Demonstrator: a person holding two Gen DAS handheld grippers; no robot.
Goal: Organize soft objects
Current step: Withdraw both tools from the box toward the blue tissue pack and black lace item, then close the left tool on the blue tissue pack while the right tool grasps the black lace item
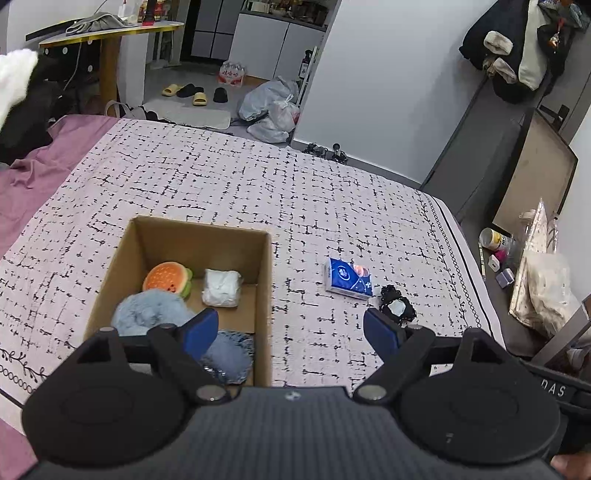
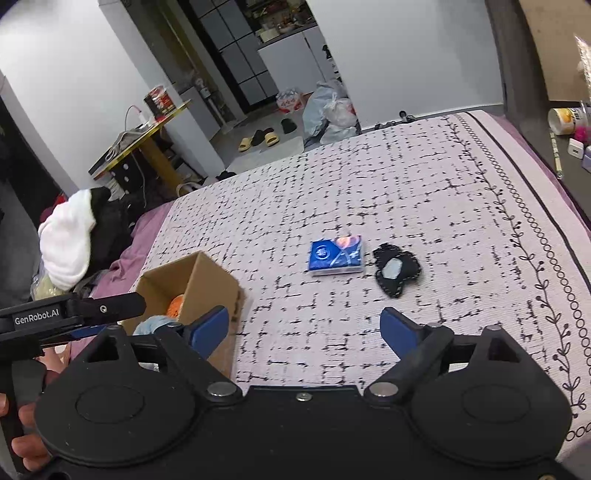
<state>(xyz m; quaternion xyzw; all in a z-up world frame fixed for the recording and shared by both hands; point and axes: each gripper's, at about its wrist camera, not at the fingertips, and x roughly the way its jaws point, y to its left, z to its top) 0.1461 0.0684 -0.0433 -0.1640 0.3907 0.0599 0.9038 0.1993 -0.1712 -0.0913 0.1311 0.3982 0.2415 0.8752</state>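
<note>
A cardboard box [image 1: 264, 295] [image 2: 207, 284] stands on the patterned bed cover. Inside lie an orange burger-shaped plush [image 1: 168, 277], a white wrapped bundle [image 1: 221, 288], a fluffy blue-grey piece [image 1: 147, 312] and a denim-blue item [image 1: 229, 354]. To the box's right, a blue tissue pack [image 1: 349, 277] [image 2: 336, 255] and a small black lacy item [image 1: 397, 306] [image 2: 395, 269] rest on the cover. My left gripper [image 1: 291, 330] hovers open over the box's near right corner, nothing between its fingers. Open and holding nothing, my right gripper [image 2: 304, 328] hangs short of the tissue pack.
The bed's right edge [image 2: 546, 206] drops to a dark floor strip with small bottles and bags [image 1: 517, 258]. A white and black clothes heap [image 2: 70, 236] lies at the far left. Beyond the bed stand a yellow-edged table [image 1: 110, 33], slippers [image 1: 192, 92] and plastic bags [image 1: 273, 107].
</note>
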